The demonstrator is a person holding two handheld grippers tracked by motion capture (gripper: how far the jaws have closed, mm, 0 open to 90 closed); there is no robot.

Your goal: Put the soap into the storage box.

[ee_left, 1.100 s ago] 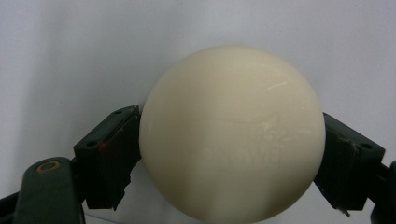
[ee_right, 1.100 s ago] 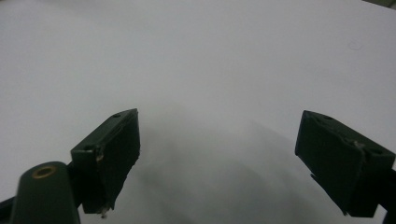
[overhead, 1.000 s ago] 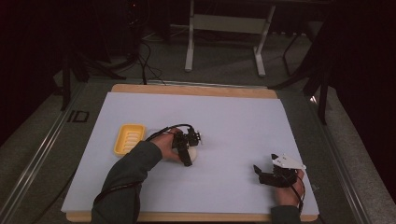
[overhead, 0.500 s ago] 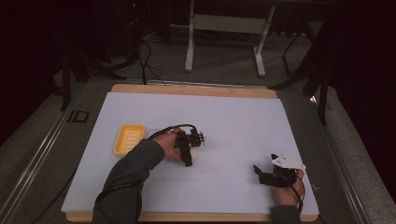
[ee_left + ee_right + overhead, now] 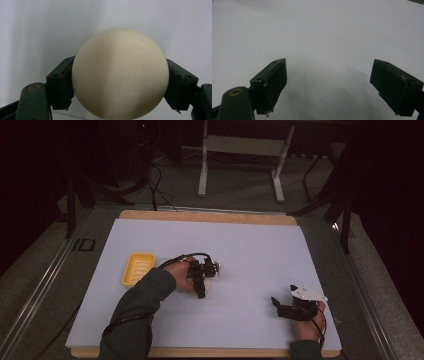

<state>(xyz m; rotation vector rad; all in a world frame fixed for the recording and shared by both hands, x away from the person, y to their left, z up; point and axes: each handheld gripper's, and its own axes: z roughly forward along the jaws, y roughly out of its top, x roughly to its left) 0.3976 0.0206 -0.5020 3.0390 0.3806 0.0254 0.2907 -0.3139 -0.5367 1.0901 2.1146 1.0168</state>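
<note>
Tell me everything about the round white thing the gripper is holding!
The soap bar is rounded, smooth and cream-white, a bit glossy, with a faint raised oval stamp on its face. The left gripper has its black jaws pressed against both its sides. In the high view it peeks out pale under that gripper, mid-table on the white sheet, right of the yellow soap dish.
</note>
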